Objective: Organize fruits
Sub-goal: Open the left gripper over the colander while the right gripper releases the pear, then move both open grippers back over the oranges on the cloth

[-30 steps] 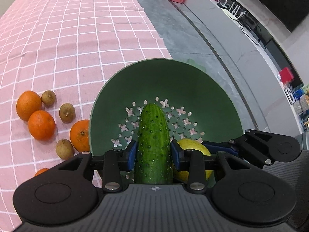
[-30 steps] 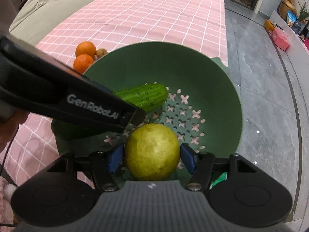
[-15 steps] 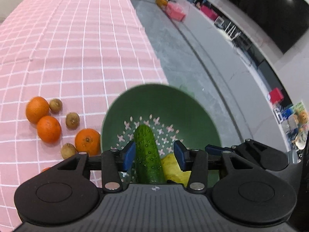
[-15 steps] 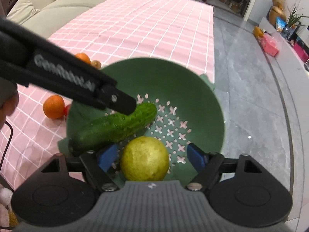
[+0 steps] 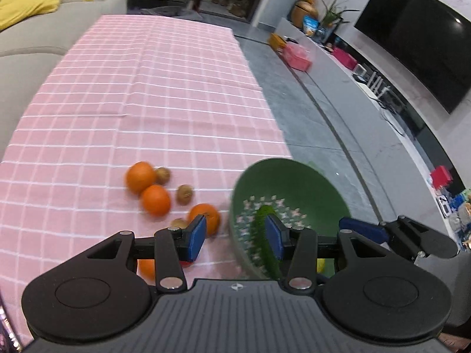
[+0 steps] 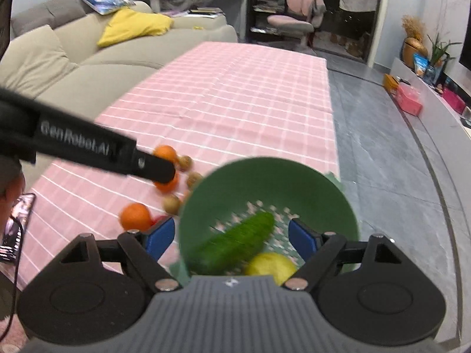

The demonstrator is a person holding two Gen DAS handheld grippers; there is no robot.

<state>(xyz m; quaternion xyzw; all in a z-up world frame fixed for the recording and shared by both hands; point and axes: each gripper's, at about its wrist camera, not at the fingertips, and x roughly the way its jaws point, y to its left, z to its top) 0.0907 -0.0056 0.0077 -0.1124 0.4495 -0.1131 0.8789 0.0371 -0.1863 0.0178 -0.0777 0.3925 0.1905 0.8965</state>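
The left gripper (image 5: 234, 234) is released, with nothing between its blue pads. The right gripper (image 6: 231, 236) is released too; its jaws are wide apart and grip nothing.

The bumpy green cucumber (image 6: 235, 244) and the round yellow-green fruit (image 6: 270, 263) lie inside the round green plastic strainer bowl (image 6: 297, 176). In the right wrist view the fruit sits at about 4 o'clock from the cucumber. The bowl stands at the edge of the pink checked tablecloth (image 5: 147, 88).

Round oranges (image 5: 140, 176) and small brown fruits (image 5: 185, 194) lie loose on the cloth, at about 9 o'clock from the bowl in the left wrist view.

The next job is likely to fetch another loose fruit. A good way is to go straight down over one orange, with a pad on each side of its middle, and squeeze gently. Round fruit can roll, so nearby ones should not be bumped.
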